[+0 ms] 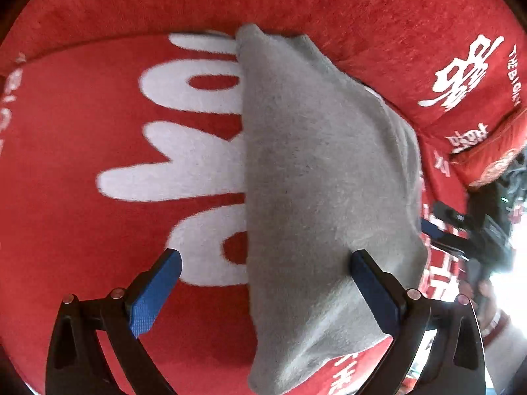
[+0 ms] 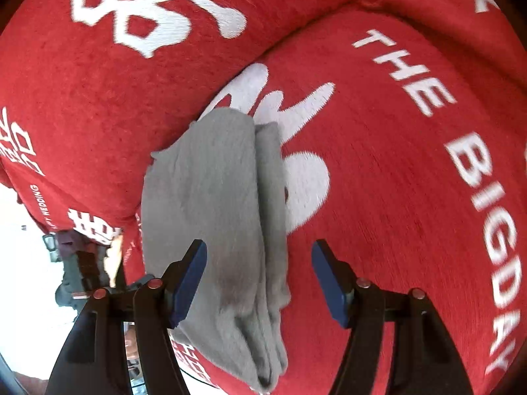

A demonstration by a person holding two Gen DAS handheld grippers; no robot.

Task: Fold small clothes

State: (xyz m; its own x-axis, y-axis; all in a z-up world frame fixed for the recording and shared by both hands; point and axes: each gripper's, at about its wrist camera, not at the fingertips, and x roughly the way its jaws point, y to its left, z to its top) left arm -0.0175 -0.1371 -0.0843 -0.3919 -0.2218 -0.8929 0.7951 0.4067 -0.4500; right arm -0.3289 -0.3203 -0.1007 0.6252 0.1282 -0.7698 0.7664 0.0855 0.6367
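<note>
We see a folded grey cloth (image 1: 316, 181) lying on a red cushion (image 1: 82, 131) printed with large white letters. In the left wrist view the cloth runs from the far middle down to the near edge, covering the right part of the lettering. Our left gripper (image 1: 265, 279) has its blue-padded fingers (image 1: 154, 296) spread wide apart, the left one over bare red cushion, the right one against the cloth's near right side. At the far right the other tool's dark body shows. In the right wrist view the same cloth (image 2: 214, 214) shows stacked layers along its right edge. Our right gripper (image 2: 260, 270) also stands open, empty, its fingers either side of the cloth's near end.
</note>
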